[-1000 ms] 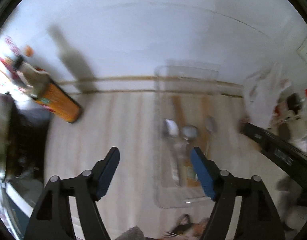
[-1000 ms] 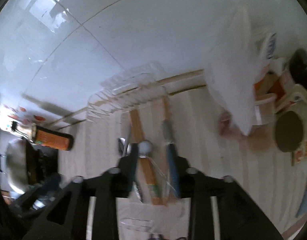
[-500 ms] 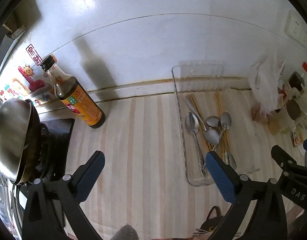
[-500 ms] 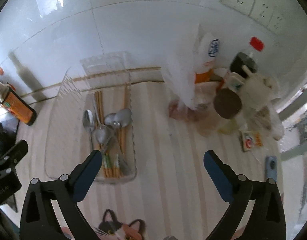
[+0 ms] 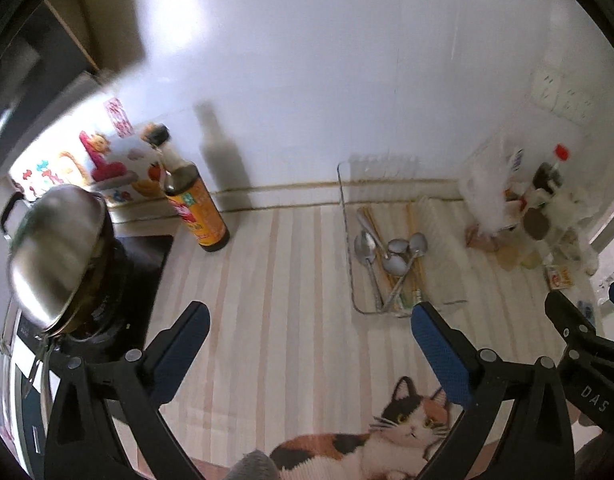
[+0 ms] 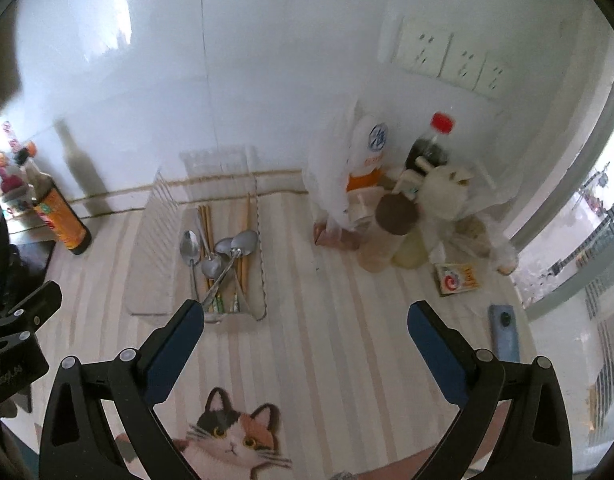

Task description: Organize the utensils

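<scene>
A clear plastic tray sits on the striped counter mat by the wall. Inside it lie several metal spoons and wooden chopsticks, piled together. My left gripper hangs open above the mat, back from the tray and to its left, with nothing between its blue pads. My right gripper is open too and empty, with the tray's near end by its left finger. The right gripper's black body shows at the right edge of the left wrist view.
A soy sauce bottle stands left of the tray. A steel pot sits on a black stove at far left. Bottles, jars and a plastic bag crowd the right corner. A cat picture marks the mat's near edge.
Both grippers have opened wide and pulled up and back from the tray. The utensils stay in the tray. More of the counter, the stove and the cat picture have come into view.
</scene>
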